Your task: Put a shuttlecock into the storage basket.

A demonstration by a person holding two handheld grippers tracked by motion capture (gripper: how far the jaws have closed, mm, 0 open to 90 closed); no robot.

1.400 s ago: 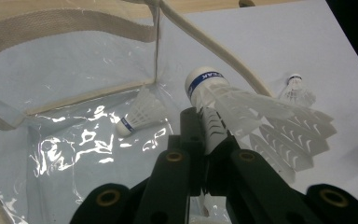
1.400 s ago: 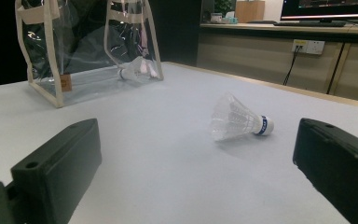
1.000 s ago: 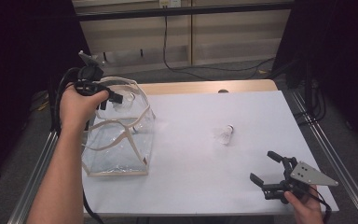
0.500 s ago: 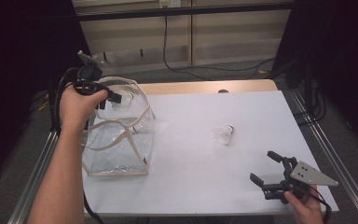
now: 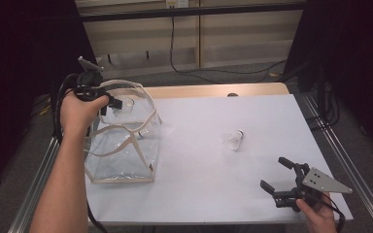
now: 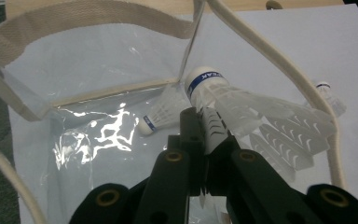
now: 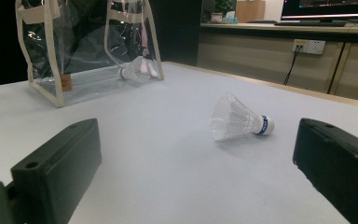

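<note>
Your left gripper point(image 6: 205, 135) is clamped on a shuttlecock's point(image 6: 242, 105) feather skirt, above the mouth of the clear bag point(image 5: 121, 150) at the table's point(image 5: 199, 160) nine o'clock; a second shuttlecock point(image 6: 161, 116) lies inside the bag; your right gripper point(image 5: 277, 177) stands apart at five o'clock; a third shuttlecock point(image 5: 234, 140) lies at three o'clock.

Clear bag point(image 5: 121, 150), beige trim; white shuttlecock point(image 6: 242, 105), blue band; black jaws; white table point(image 5: 213, 160).
</note>
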